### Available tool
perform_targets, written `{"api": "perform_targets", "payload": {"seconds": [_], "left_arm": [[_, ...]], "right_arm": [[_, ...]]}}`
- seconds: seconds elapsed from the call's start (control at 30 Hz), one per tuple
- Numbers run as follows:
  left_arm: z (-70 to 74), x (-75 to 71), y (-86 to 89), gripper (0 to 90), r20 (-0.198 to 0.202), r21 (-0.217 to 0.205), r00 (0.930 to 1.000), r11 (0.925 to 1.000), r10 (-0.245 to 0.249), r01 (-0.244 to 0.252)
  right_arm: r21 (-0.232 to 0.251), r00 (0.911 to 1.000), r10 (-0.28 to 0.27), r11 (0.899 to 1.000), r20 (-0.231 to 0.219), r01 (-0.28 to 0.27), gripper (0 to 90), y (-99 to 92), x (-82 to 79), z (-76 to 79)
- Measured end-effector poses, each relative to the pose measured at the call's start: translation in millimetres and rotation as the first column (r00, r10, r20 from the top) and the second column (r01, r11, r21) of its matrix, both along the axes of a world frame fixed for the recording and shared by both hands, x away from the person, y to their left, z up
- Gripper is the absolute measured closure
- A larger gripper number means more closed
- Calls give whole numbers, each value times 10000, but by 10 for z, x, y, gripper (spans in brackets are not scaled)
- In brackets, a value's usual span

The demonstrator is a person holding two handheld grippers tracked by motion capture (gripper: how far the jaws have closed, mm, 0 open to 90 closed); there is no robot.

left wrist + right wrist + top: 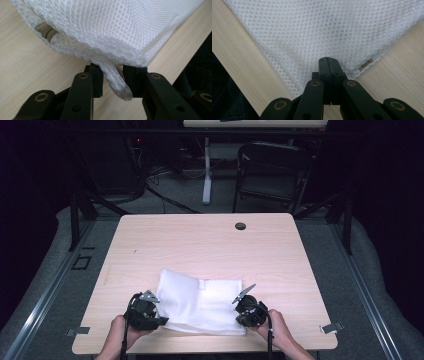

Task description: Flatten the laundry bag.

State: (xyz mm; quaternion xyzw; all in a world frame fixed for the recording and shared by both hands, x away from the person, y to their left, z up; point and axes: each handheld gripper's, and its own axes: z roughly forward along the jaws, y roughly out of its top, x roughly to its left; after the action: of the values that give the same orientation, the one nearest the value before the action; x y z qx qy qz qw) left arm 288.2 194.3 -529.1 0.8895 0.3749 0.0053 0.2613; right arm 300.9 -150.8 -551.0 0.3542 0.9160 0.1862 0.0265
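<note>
So the white mesh bag (200, 305) is lying flat near the person's edge of the table (210, 240), long side running left to right, and there's a gripper parked at each near corner. That's really the whole story here: both tools are already at the bag, one per end, so neither has any reaching to do.

The right gripper (327, 61) has its jaws closed tight, pinched on the mesh at the bag's near right corner. In the right gripper view the cloth spreads away from the tips in a fan, so the rest of the bag lies straight ahead of it.

The left gripper (112, 75) is the looser one. Its jaws stand apart with a rolled bit of the bag's hem (116, 82) hanging down between them, and from what I can see the pads aren't pressing on it. There's a tan zipper end (46, 31) tucked under the mesh a little off to one side in that view.

My guess is whatever comes next hinges on the left side, since that corner sits between the jaws but isn't gripped.

Nothing's in the way. The tabletop is bare apart from a small dark grommet hole (240, 226) far back, and a folding chair (272, 172) sits on the floor beyond.
</note>
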Motion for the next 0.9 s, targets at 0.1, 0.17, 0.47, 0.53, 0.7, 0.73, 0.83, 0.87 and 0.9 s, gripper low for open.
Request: {"api": "perform_targets", "payload": {"seconds": [0.1, 0.17, 0.47, 0.53, 0.7, 0.73, 0.83, 0.87, 0.9], "left_arm": [[39, -11, 38, 603, 52, 170, 10000, 9998, 70, -71], [56, -29, 76, 521, 28, 251, 9997, 9994, 248, -249], [184, -110, 244, 298, 907, -364, 9871, 9909, 1321, -1292], [187, -113, 226, 281, 1013, -442, 9878, 9924, 1185, -1145], [163, -118, 154, 266, 1192, -302, 9919, 9987, 442, -409], [154, -113, 145, 271, 1228, -420, 9921, 9989, 237, -187], [118, -110, 76, 304, 1480, -203, 9886, 9993, -268, 301], [99, -100, 56, 321, 1365, -287, 9895, 9983, -466, 509], [77, -90, 30, 346, 1280, -240, 9903, 9980, -548, 584]], "right_arm": [[61, 10000, -71, 10000, -12, 71, 900, -29, 6, -4], [-29, 10000, -26, 10000, 9, 26, 900, -38, 8, 0], [251, 9997, 149, 9996, 185, -154, 796, -62, 29, 58], [455, 9986, 240, 9986, 475, -262, 727, -86, 27, 130], [873, 9962, 509, 9945, 700, -570, 573, -123, -14, 202], [704, 9955, 587, 9955, 744, -640, 564, -122, -20, 217], [567, 9927, 836, 9944, 868, -887, 559, -102, -43, 224], [487, 9920, 887, 9944, 894, -933, 559, -100, -44, 227], [586, 9915, 915, 9935, 930, -971, 559, -94, -52, 223]]}}
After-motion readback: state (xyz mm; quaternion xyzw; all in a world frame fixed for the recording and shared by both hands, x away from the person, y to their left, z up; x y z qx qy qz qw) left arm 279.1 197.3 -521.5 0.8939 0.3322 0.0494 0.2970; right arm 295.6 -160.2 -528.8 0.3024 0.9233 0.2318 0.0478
